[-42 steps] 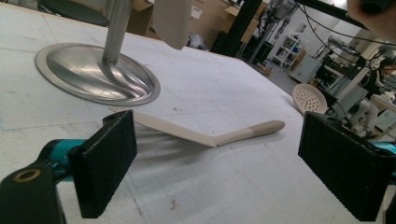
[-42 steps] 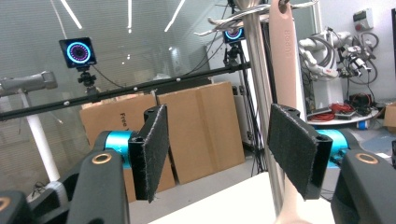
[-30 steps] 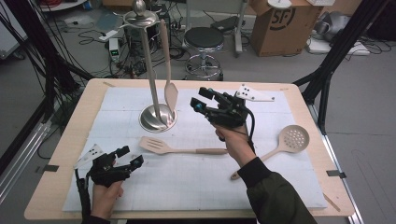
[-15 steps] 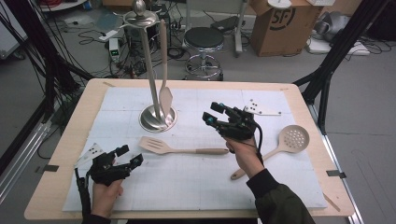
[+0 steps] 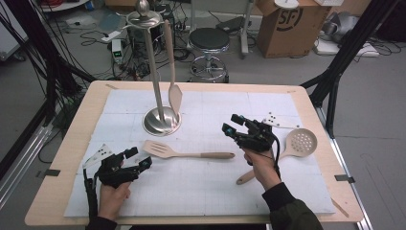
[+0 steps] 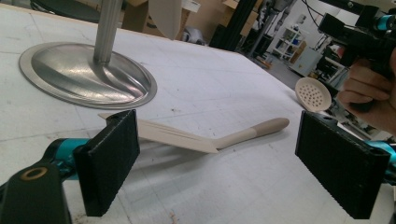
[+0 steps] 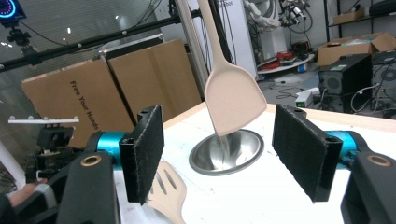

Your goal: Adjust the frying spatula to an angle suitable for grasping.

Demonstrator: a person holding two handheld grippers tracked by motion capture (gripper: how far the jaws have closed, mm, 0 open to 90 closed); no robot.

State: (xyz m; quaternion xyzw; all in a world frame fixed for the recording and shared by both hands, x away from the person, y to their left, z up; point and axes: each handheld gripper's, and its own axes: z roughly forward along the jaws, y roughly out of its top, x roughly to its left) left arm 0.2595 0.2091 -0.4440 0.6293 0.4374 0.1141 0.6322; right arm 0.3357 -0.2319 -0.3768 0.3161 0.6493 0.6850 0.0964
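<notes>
Light: even and bright, given from above.
Shadows: soft ones are seen under the slotted spatula (image 6: 196,137).
Glare: reflections are shown on the steel base (image 6: 84,77).
Focus: near pads (image 7: 147,154) are slightly blurred.

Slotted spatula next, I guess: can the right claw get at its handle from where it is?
Probably yes. The right claw hangs open just above the handle end of the slotted spatula, with bare mat between them; the skimmer and the stand lie off to the sides.

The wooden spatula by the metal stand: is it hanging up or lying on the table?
Hanging. The solid spatula dangles from the top of the stand, its blade just above the stand's base, with its handle upright.
</notes>
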